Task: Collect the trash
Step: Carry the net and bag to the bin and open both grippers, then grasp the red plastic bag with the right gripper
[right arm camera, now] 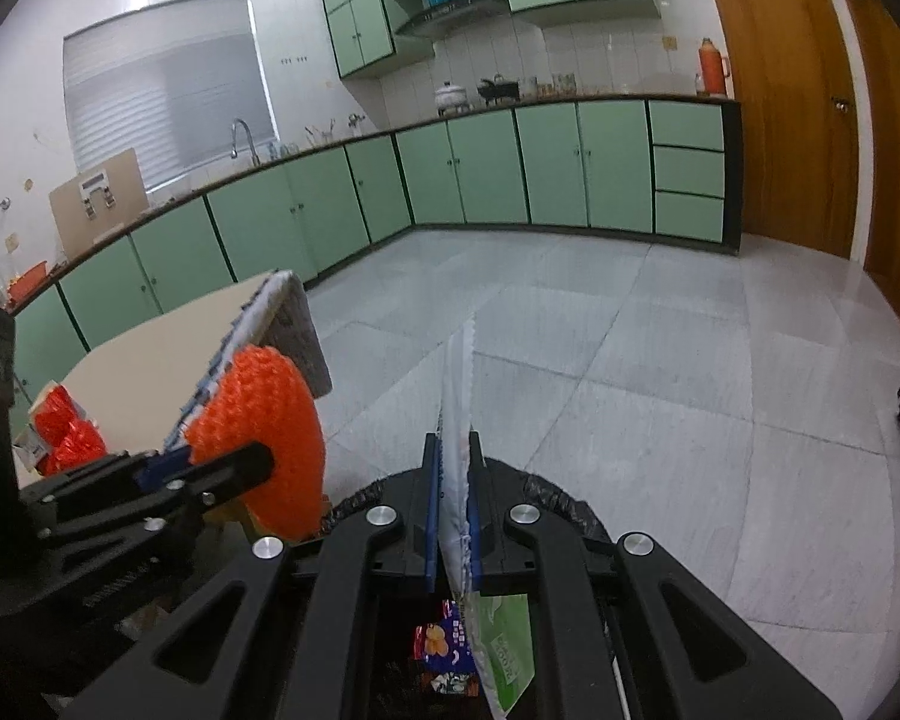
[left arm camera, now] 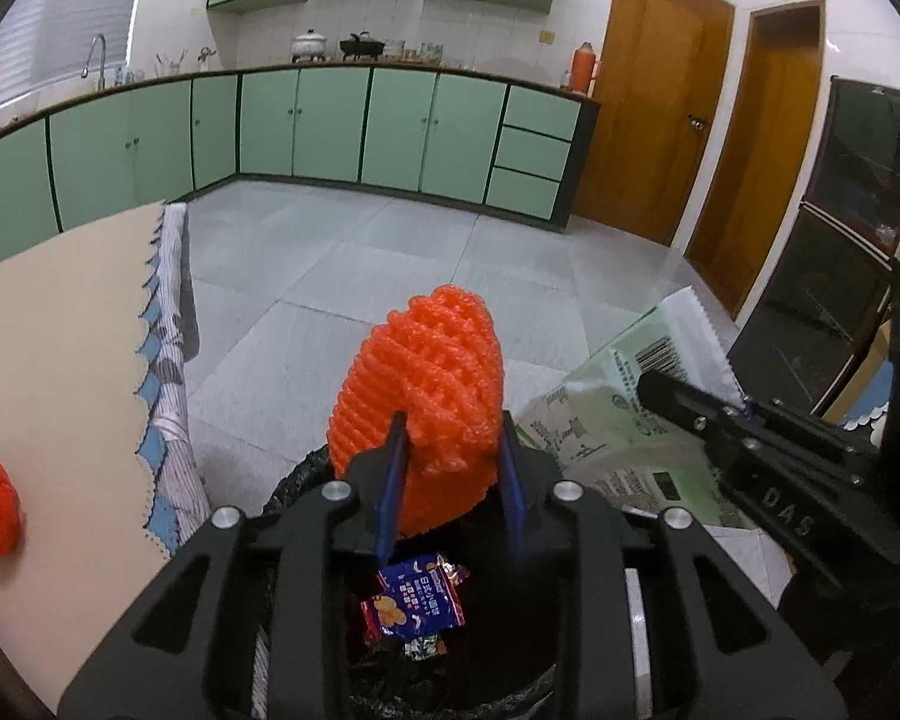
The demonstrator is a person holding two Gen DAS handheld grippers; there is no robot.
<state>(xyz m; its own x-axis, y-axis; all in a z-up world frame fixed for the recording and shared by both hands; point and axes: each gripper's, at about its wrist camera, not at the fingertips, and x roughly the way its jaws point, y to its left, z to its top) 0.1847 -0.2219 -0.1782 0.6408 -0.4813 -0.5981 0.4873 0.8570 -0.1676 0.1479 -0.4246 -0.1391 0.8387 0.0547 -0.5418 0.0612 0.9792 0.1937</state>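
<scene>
While both my claws hang over the bin:
Left claw (left arm camera: 450, 450): partly spread — orange foam net (left arm camera: 426, 384) stands between my fingers, touching them.
Right claw (right arm camera: 453, 516): pressed together, pinching the white-green wrapper (right arm camera: 457, 420) by its edge.
Bin (left arm camera: 450, 648): black-lined, below — blue snack packet (left arm camera: 417, 600) inside.

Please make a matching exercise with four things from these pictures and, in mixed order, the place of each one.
Things:
1. orange foam net
2. green and white wrapper
3. blue snack packet
4. red thermos

Places:
A. on the kitchen counter
B. between the left gripper's fingers
C. inside the bin
D. pinched in the right gripper

Pairs: 1-B, 2-D, 3-C, 4-A
</scene>
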